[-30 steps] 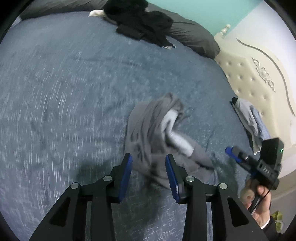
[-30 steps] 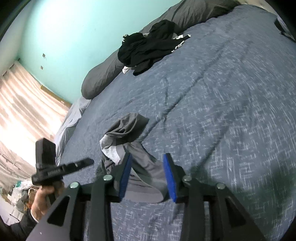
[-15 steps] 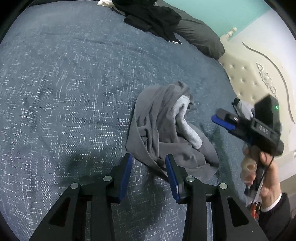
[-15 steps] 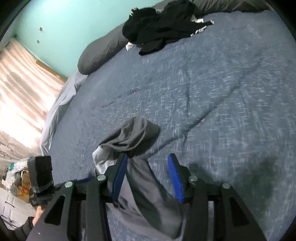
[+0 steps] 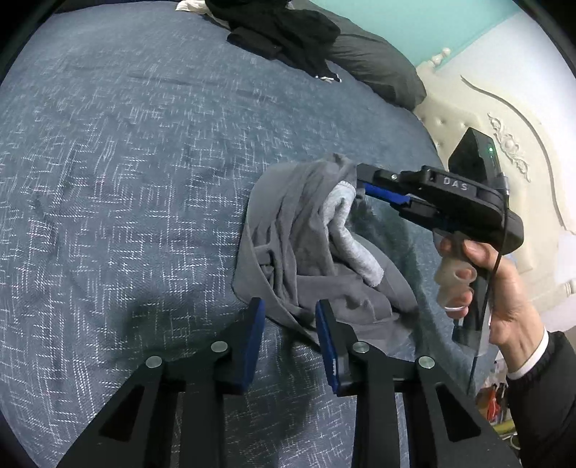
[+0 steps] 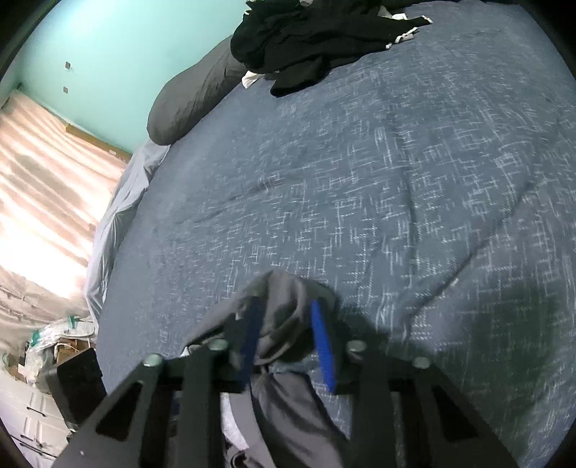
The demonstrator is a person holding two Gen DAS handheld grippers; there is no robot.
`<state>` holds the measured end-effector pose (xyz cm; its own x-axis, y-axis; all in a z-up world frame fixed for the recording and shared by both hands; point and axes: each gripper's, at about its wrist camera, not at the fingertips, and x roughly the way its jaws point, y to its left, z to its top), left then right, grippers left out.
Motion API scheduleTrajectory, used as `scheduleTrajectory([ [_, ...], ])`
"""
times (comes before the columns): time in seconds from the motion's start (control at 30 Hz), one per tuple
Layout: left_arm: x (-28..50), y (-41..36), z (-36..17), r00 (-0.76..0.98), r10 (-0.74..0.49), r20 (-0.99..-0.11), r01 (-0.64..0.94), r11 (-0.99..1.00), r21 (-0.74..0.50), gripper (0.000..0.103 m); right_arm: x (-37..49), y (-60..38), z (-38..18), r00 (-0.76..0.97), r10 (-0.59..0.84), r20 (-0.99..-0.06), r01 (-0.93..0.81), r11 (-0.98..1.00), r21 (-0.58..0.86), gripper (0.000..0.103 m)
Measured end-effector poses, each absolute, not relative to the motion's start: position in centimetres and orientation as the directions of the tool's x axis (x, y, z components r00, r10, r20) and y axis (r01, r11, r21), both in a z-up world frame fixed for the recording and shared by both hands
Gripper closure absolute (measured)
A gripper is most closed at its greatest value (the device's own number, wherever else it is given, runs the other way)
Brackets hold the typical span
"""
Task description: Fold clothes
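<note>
A crumpled grey garment with a light grey inner band lies on the blue bedspread. My left gripper is open, its fingertips straddling the garment's near edge. My right gripper is open around the garment's far bunched end; in the left wrist view it reaches in from the right, tips at that end. The garment's near part runs under the right gripper.
A pile of black clothes lies on dark grey pillows at the far side. A cream tufted headboard stands at the right. In the right wrist view, curtains and clutter are left of the bed.
My right gripper has moved in over the garment's far end, jaws now around it. My left gripper has come closer to the garment's near edge. Both stay open.
</note>
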<state>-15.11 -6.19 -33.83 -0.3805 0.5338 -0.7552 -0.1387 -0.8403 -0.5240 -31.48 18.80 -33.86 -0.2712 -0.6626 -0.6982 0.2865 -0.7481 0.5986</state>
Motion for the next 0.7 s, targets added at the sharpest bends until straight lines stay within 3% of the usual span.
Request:
scheduleTrajectory([
  [0.1, -15.1, -6.2, -33.8, -0.380, 0.535, -0.754, -0.138, -0.839, -0.526, 0.071, -31.5, 18.2, -33.4, -0.280, -0.642, -0.714, 0.312, -0.764, 0.565, 0.101],
  [0.7, -16.1, -1.4, -33.6, -0.341, 0.558, -0.757, -0.152, -0.827, -0.541, 0.069, -32.3, 25.4, -25.3, -0.574, -0.491, -0.655, 0.287, -0.870, 0.401, 0.102],
])
